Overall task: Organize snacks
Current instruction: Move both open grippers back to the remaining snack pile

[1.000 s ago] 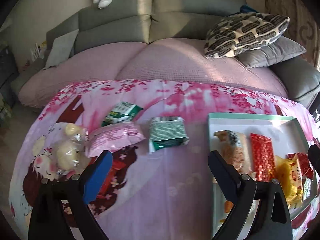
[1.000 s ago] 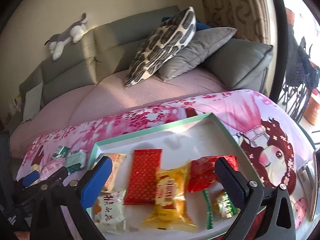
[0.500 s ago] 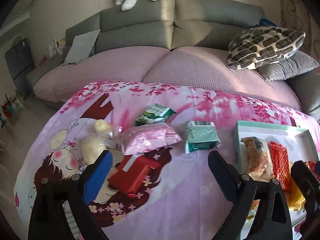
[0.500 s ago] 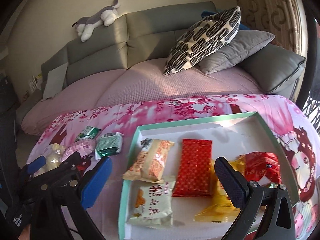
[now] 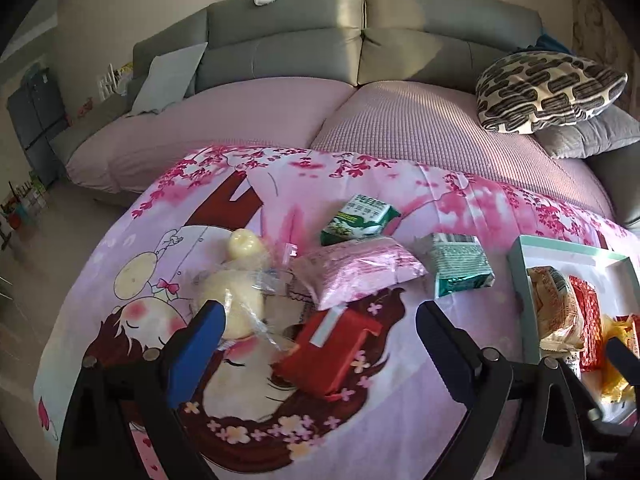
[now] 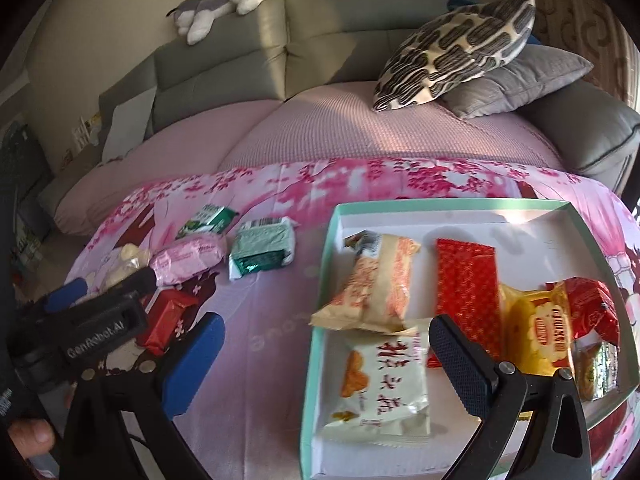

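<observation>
left tongs [image 5: 320, 328] shifted left, now over red packet [image 5: 329, 350]

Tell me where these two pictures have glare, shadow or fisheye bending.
Left wrist view: fisheye bends the sofa into an arc, corners go black, and sunlight stripes its backrest. Right wrist view: a bright sun patch hits the tray at its far right corner, the red packet glints slightly, and the near left edge is dark.
</observation>
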`<state>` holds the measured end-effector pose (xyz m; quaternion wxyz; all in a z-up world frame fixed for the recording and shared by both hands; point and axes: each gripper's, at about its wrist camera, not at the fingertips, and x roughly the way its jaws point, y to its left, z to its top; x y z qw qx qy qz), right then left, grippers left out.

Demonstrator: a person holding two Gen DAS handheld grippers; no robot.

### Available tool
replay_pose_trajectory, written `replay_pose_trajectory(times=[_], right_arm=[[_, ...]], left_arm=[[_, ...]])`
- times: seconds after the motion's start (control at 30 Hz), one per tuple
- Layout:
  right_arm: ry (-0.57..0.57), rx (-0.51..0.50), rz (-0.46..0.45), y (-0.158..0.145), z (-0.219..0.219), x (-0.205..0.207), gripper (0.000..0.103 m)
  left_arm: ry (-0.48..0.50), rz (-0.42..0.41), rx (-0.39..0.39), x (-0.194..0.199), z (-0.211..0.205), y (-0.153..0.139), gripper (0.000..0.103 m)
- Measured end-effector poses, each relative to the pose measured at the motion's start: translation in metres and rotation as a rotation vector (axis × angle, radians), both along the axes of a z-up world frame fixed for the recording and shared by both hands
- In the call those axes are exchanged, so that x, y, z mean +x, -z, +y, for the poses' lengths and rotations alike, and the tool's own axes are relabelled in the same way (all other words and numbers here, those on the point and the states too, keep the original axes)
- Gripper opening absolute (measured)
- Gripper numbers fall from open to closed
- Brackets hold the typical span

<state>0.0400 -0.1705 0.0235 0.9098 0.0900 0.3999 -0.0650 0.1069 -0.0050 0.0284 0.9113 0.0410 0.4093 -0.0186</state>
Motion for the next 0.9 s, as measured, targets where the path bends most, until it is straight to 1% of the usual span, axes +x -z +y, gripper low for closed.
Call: replay_pose_trajectory(times=[0.1, 0.2, 0.33, 0.4, 0.47, 0.57, 0.77, 0.9], right_arm=[[-0.031, -0.033, 0.004, 0.002, 0.017, 0.003, 0.103], [-0.063, -0.030, 0.010, 0.006, 0.029, 0.007, 0.103], [-0.081, -0.033, 0.040, 0.013, 0.043, 0.015, 0.103], [-0.094, -0.024, 0.051, 0.015, 0.050, 0.019, 0.103], [-0.105, -0.018, 0.060, 0.016, 0.058, 0.024, 0.103], [-0.130, -0.005, 0.065, 0.017, 0.073, 0.031, 0.103], [-0.167, 0.011, 0.084, 0.023, 0.101, 0.049, 0.103], [-0.184, 0.020, 0.103, 0.031, 0.116, 0.060, 0.103]], left_arm=[[-0.016, -0.005, -0.025, 0.003, 0.018, -0.001, 0.096], [-0.045, -0.004, -0.065, 0.006, 0.039, -0.001, 0.096], [-0.066, 0.026, -0.133, 0.012, 0.067, 0.007, 0.096], [-0.087, 0.033, -0.149, 0.014, 0.078, 0.010, 0.098], [-0.106, 0.030, -0.155, 0.014, 0.087, 0.012, 0.102], [-0.125, 0.029, -0.148, 0.016, 0.096, 0.013, 0.102], [-0.124, 0.076, -0.144, 0.023, 0.107, 0.021, 0.103], [-0.134, 0.114, -0.165, 0.027, 0.113, 0.028, 0.102]])
